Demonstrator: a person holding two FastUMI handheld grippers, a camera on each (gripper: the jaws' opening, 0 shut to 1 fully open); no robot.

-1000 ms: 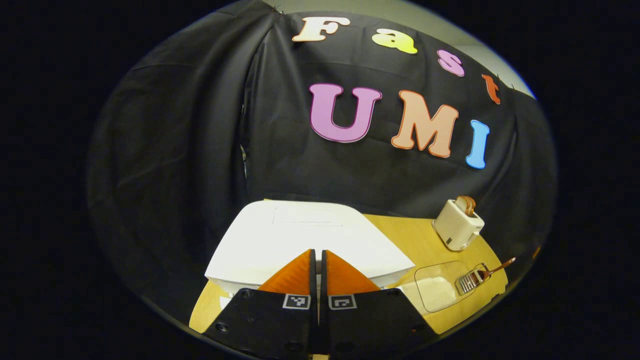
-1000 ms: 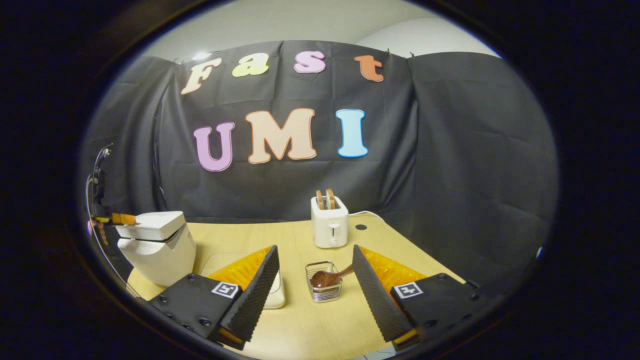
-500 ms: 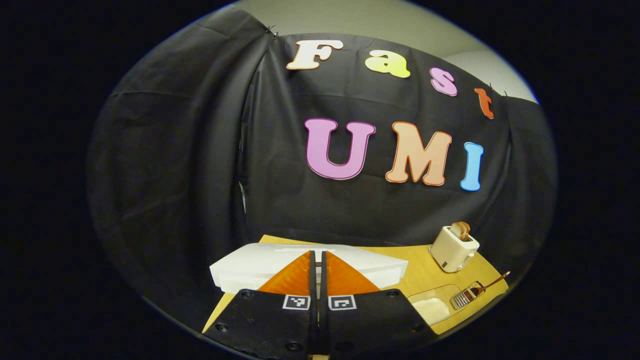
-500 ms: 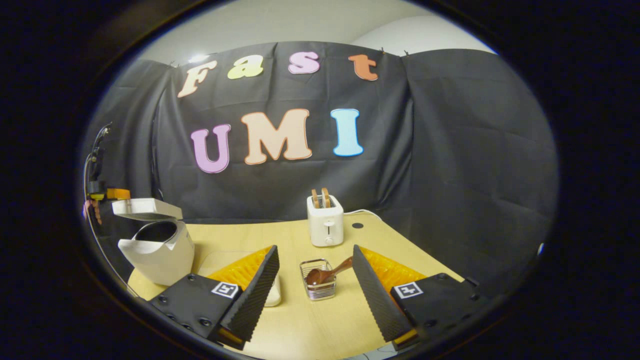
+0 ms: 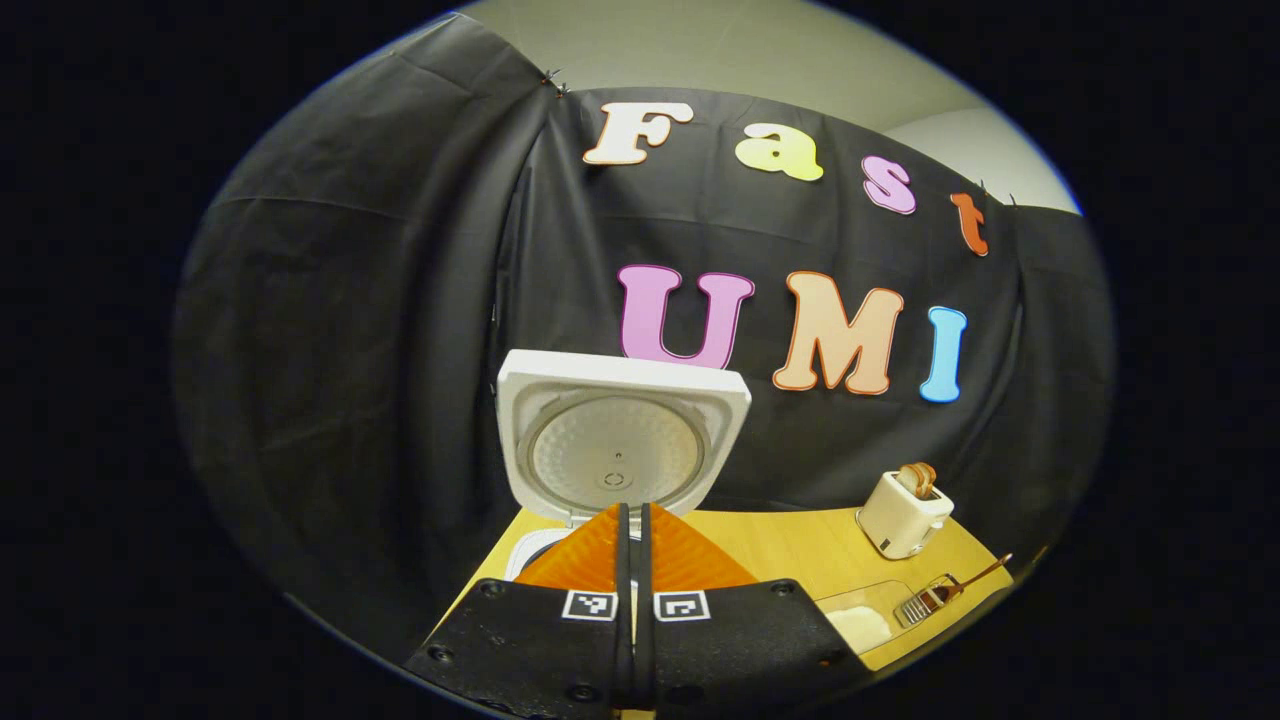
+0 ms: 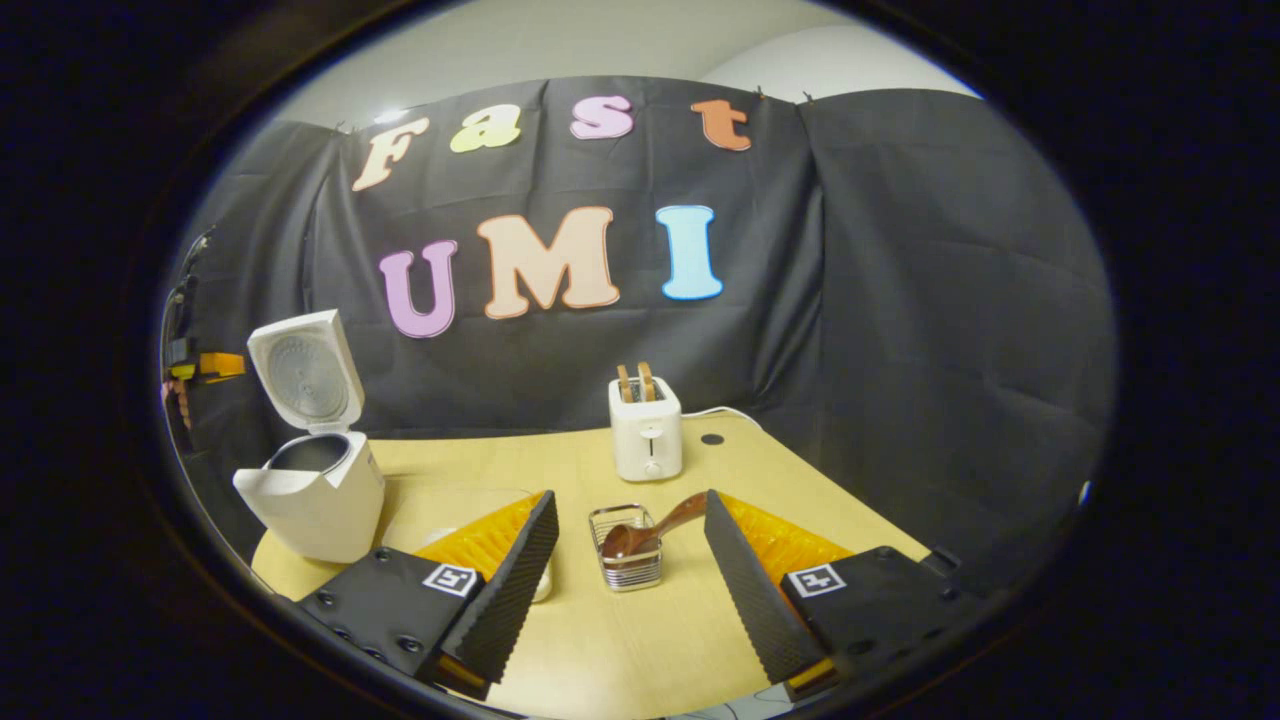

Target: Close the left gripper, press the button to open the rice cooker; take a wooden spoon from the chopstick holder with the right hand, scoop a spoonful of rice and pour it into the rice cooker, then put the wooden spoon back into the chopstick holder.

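White and smooth, the rice cooker (image 6: 318, 490) stands at the far left of the pale wooden table (image 6: 620, 640), and its square lid (image 6: 305, 370) is raised upright. The inner side of the lid carries a round metal plate with a fine dimpled texture, and below it the dark rim of the inner pot can be seen. In the left gripper view the left gripper (image 5: 632, 520) is just in front of this lid (image 5: 622, 440), with its two fingers pressed together and nothing between them.

The right gripper (image 6: 630, 545) has its fingers spread wide apart and holds nothing; their inner faces are ribbed. Between them, farther on the table, stands the chopstick holder (image 6: 625, 565), a small basket of thin metal wire. The wooden spoon (image 6: 650, 530) rests in it, bowl down, with the handle leaning out to the right.

A clear plastic container with white rice (image 5: 862, 620) lies between the cooker and the holder. A white toaster (image 6: 646, 440) with two brown slices stands at the far edge of the table. No brand or label can be read on the appliances.
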